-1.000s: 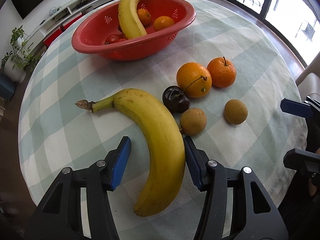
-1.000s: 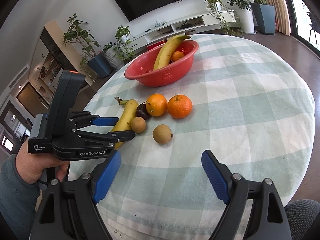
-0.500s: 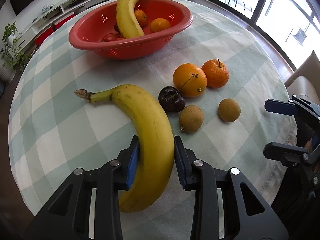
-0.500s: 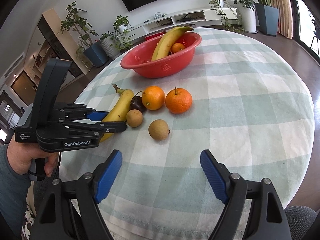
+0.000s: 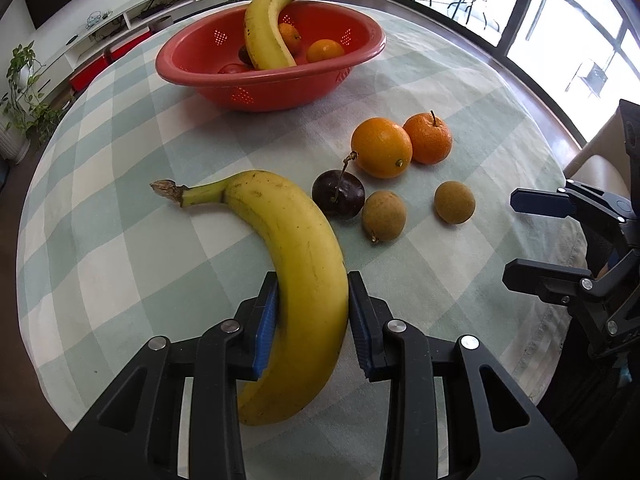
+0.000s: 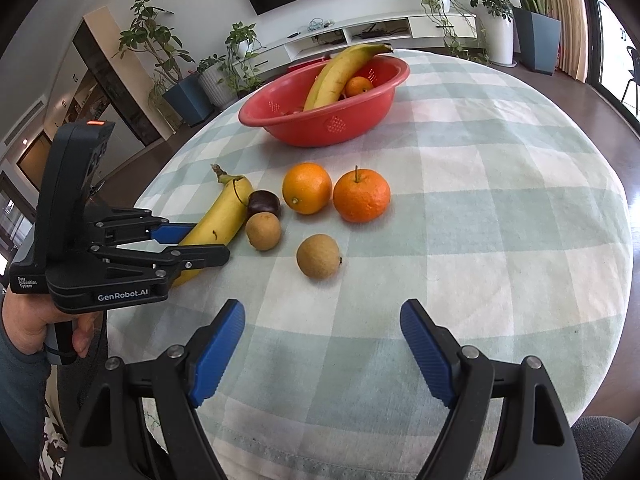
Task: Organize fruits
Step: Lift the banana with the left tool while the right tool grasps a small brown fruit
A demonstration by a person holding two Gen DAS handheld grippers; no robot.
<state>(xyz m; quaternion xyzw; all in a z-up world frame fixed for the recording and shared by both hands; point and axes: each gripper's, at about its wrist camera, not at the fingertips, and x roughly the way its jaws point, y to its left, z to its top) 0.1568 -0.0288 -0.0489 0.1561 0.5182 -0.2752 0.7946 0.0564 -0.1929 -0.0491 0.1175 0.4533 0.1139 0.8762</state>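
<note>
Clamped around the lower half of the loose banana (image 5: 296, 264), the left gripper (image 5: 312, 320) has both blue pads pressed to the fruit's flanks, so the grasp looks made. That banana lies on the checked tablecloth (image 5: 120, 240) on the near side of the red basket (image 5: 224, 76), its stem end pointing away toward the basket. Whether it has left the cloth yet I cannot tell.

The step in hand, as I read it, is picking this banana up to join the banana (image 5: 264, 32) and small fruits already in the basket. Next comes a lift clear of the cloth, then a carry across to the basket, with care taken that the long fruit does not swing into the dark plum (image 5: 340, 196) just beside it.

Between the basket and the table's near edge sit two oranges (image 6: 308, 188), touching each other, and two small brown fruits (image 6: 318, 256).

A hand (image 6: 32, 320) grips the left tool's handle from below, with the tool tilted steeply down at the table. Nearer the table's edge, the right gripper (image 6: 322, 348) hangs wide apart over bare cloth with nothing between its pads.
</note>
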